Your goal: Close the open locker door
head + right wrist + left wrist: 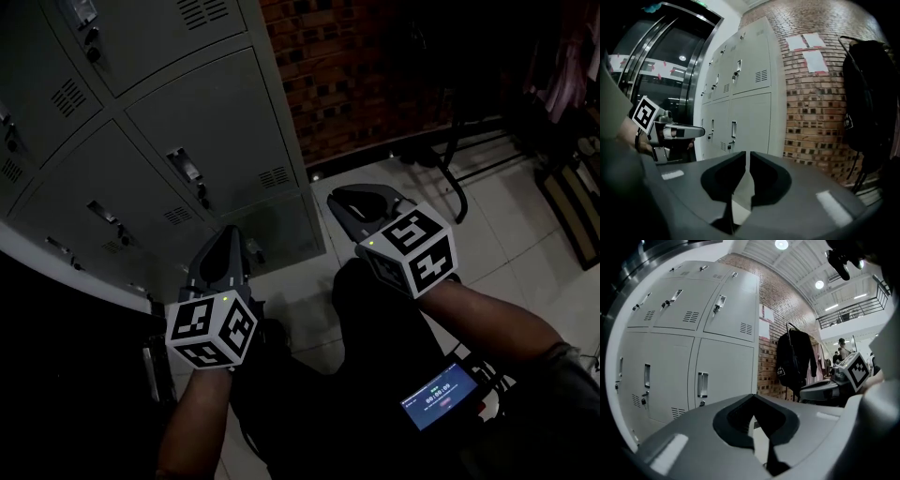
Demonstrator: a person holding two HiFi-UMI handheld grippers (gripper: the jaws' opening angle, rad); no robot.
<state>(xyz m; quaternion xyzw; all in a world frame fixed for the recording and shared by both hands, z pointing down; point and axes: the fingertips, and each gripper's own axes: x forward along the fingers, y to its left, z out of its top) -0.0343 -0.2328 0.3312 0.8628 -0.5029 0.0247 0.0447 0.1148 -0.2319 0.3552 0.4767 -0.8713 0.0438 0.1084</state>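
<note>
A bank of grey lockers (187,141) fills the upper left of the head view. Every door I can see lies flush, also in the left gripper view (693,357) and the right gripper view (740,93). My left gripper (228,232) points at the bottom row of lockers, a short way from the doors. Its jaws (754,395) are shut with nothing in them. My right gripper (339,199) hovers near the lockers' right corner, above the floor. Its jaws (747,152) stand only a thin slit apart and hold nothing.
A brick wall (356,66) runs to the right of the lockers. A black coat rack (459,178) hung with a dark jacket (867,93) stands on the white tiled floor (506,234). A small lit screen (436,398) sits near my right forearm. Dark metal-framed doors (661,70) lie left.
</note>
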